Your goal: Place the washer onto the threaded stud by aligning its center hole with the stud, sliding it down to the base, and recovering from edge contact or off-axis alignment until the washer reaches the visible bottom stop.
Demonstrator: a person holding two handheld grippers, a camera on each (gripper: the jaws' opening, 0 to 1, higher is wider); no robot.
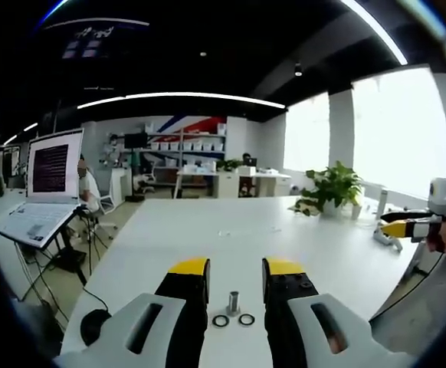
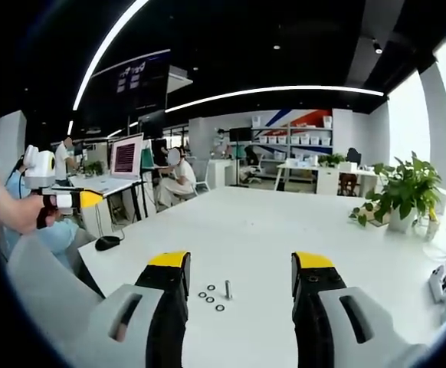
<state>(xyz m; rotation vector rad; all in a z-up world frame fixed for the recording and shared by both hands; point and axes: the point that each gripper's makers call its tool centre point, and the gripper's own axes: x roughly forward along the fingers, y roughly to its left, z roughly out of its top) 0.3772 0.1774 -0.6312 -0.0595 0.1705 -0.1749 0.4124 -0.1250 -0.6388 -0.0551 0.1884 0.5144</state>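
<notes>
The stud (image 1: 233, 300) stands upright on the white table (image 1: 238, 230), near its front edge. In the left gripper view it sits between the wide-open jaws of the left gripper (image 1: 235, 277), with two washers (image 1: 221, 320) lying flat just in front of it. In the right gripper view the stud (image 2: 227, 288) shows ahead of the right gripper (image 2: 241, 268), also open and holding nothing; the small rings (image 2: 210, 298) beside it look like three or four, but they are tiny. Both grippers hover low over the table, level and pointing forward. A plant (image 1: 332, 188) stands near the far right edge.
</notes>
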